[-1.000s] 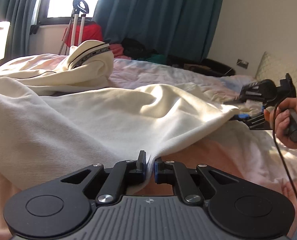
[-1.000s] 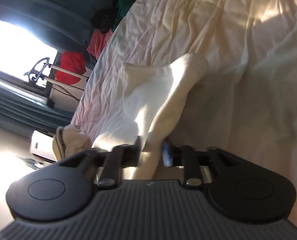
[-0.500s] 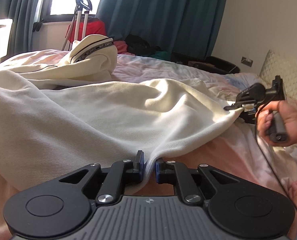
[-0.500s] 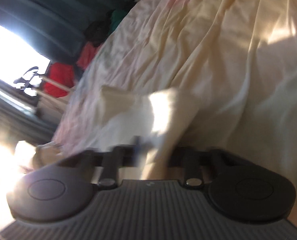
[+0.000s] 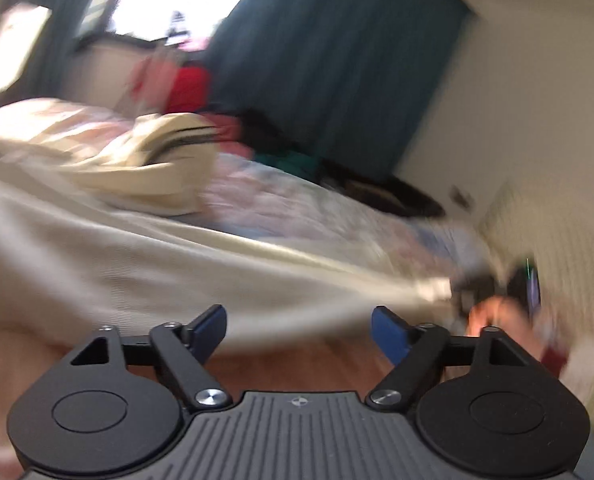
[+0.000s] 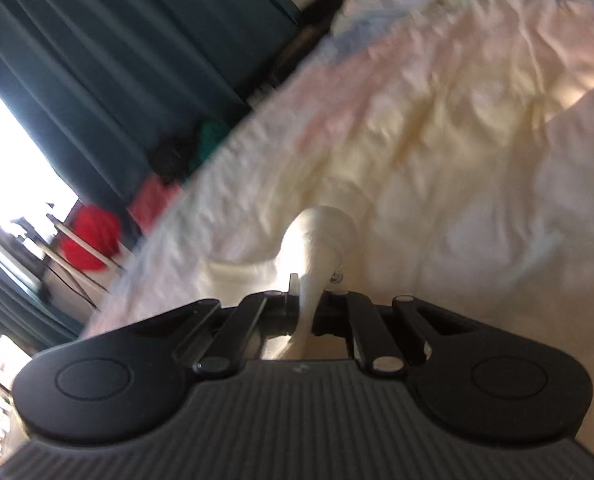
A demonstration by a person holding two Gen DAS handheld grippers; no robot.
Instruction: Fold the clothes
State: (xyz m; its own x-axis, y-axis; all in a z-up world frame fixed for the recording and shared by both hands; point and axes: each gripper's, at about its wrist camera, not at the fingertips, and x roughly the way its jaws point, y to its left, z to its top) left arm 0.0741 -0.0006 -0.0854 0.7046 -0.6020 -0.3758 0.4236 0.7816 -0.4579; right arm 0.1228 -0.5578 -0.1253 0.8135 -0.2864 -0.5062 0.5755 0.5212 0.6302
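Cloth edge runs taut across the bed [image 5: 317, 208] — the cream garment [image 5: 97, 272] pinched in the right gripper [image 6: 311, 286]. Left gripper [image 5: 299, 326] gapes wide, holding nothing, just before the hem. A second cream garment [image 5: 157, 172] is heaped beyond, teal curtains [image 5: 337, 52] behind.

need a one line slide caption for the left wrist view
Left gripper open just short of the cream garment on the bed, motion-blurred, right gripper at its far corner.
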